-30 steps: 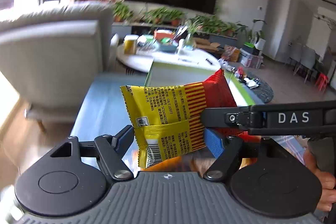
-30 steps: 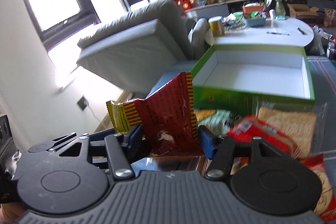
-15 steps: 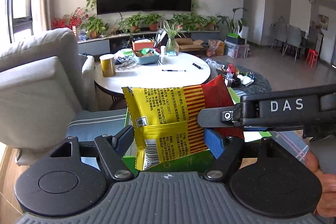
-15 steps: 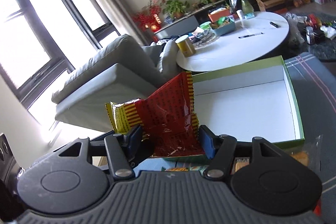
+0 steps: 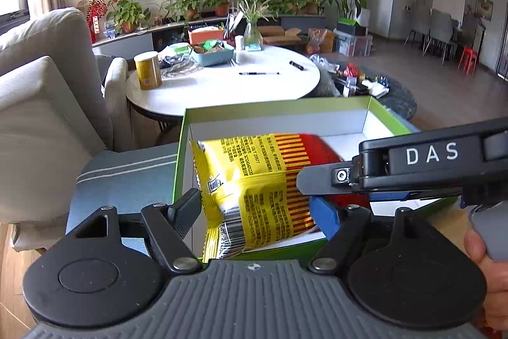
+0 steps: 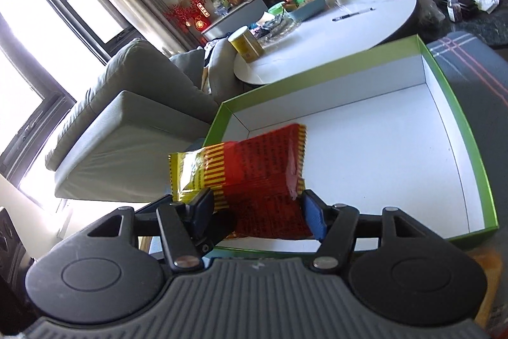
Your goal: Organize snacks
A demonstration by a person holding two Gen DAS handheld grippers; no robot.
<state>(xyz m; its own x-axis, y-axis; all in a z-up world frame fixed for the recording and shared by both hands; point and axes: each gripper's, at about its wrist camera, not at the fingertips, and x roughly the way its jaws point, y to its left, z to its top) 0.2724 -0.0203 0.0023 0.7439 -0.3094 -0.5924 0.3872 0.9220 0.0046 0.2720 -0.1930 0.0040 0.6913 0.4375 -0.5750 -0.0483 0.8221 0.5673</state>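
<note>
We see one crinkled foil snack packet (image 5: 254, 193), yellow at one end and red at the other, with printed text and a barcode, held in the air by both hand-held grippers at once. It hangs tilted above the near left corner of a shallow cardboard box (image 6: 460, 135) with bright green outer walls and a plain white inside; whether the packet touches the box floor we cannot tell.

The left gripper (image 5: 257, 212) has the yellow end between its two fingers, the black one at the packet's left edge and the blue-padded one pressing its right side, so the jaws stand partly apart with the packet gripped between them. The right gripper (image 6: 257, 212) holds the red end the same way, dark finger on one side and blue pad on the other. Both sets of jaws have just been opening a little, with the packet between them. In the left view the right gripper reaches in from the right edge as a black bar lettered DAS, and part of a hand (image 5: 485, 275) shows at the lower right.

The box rests on a grey-blue striped cloth surface (image 5: 127, 177). Beyond it stand a round white table (image 5: 222, 84) and a pale grey armchair (image 5: 41, 104).
</note>
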